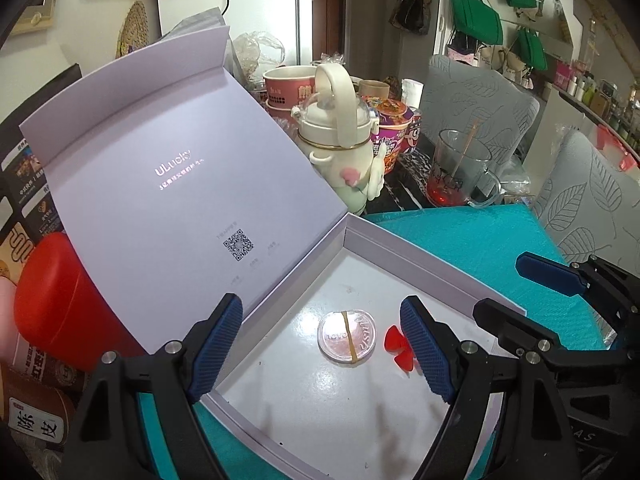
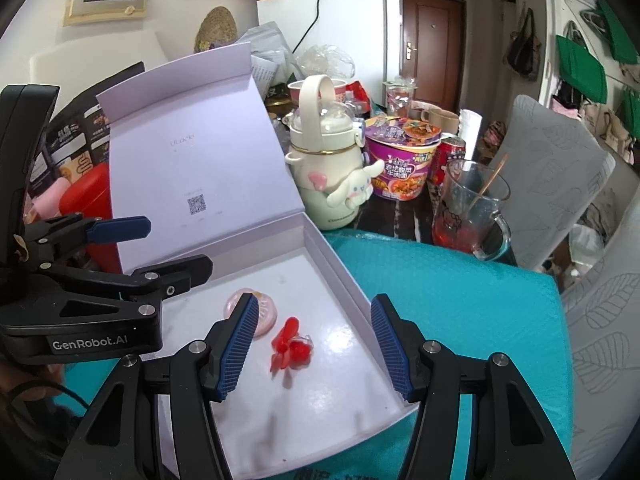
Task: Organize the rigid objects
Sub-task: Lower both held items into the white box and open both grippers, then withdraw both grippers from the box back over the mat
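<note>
A shallow white box (image 1: 432, 268) lies open on a teal mat, its lid (image 1: 160, 160) standing up at the back left. On the box floor rest a round clear case (image 1: 347, 338) with a rubber band across it and a small red plastic piece (image 1: 396, 350) beside it. My left gripper (image 1: 322, 346) hovers open over the case without touching it. My right gripper (image 2: 313, 350) hangs open above the red piece (image 2: 290, 344), and its left finger hides part of the case (image 2: 260, 316). Each gripper shows in the other's view, the right gripper (image 1: 516, 292) and the left gripper (image 2: 164, 246).
Behind the box stand a cream bottle (image 1: 340, 136) with a loop handle, noodle cups (image 2: 400, 168), a red can and a glass mug (image 1: 460, 172) holding red liquid and a stick. A red container (image 1: 60, 312) sits left of the lid. Grey leaf-patterned chairs (image 1: 592, 208) flank the teal mat (image 2: 460, 300).
</note>
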`<move>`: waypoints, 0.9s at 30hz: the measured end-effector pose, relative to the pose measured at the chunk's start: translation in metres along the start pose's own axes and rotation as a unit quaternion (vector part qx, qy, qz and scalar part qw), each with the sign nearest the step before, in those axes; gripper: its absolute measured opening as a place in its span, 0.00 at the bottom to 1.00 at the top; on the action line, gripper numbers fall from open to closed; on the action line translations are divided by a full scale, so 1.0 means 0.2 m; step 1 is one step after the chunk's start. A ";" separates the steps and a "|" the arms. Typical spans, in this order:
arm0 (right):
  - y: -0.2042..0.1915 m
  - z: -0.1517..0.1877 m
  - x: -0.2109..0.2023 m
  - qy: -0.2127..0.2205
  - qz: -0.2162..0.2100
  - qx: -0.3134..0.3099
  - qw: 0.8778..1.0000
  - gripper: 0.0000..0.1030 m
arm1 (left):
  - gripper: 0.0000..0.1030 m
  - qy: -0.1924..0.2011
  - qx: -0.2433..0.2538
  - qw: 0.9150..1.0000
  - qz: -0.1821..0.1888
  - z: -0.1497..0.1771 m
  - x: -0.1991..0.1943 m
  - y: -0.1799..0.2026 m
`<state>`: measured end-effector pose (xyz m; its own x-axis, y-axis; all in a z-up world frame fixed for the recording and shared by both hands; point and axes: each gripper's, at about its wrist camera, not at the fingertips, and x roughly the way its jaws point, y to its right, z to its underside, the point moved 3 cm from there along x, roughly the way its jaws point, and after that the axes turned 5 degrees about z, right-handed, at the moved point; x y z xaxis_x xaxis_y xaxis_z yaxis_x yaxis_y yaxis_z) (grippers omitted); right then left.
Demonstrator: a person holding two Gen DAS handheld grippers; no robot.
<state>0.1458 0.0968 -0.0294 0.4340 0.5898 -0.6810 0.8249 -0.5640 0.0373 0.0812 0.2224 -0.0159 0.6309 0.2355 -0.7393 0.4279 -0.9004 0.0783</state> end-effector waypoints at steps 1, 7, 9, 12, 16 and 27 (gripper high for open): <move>0.00 0.00 -0.02 0.004 0.002 0.000 1.000 0.57 | 0.79 0.004 0.001 1.000 0.000 -0.01 -0.02 0.00; -0.02 -0.01 -0.14 0.023 0.015 0.003 1.000 0.57 | 0.79 0.028 0.011 1.000 0.006 -0.02 -0.14 0.04; -0.01 -0.01 -0.18 0.026 0.022 0.006 0.999 0.57 | 0.79 0.034 0.016 0.999 0.012 -0.02 -0.18 0.06; 0.00 0.00 -0.25 0.031 0.035 0.010 0.999 0.57 | 0.79 0.042 0.025 0.999 0.022 -0.02 -0.21 0.10; 0.03 0.02 -0.35 0.040 0.055 0.016 0.998 0.57 | 0.79 0.049 0.037 0.997 0.040 0.00 -0.25 0.17; 0.12 0.13 -0.61 0.046 0.119 0.047 0.991 0.57 | 0.79 0.062 0.077 0.992 0.084 0.07 -0.38 0.38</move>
<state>0.1026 -0.0046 0.0356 0.6466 0.4821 -0.5912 0.6601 -0.7421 0.1167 0.0577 0.1313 0.0367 0.7634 0.1108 -0.6363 0.2115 -0.9738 0.0841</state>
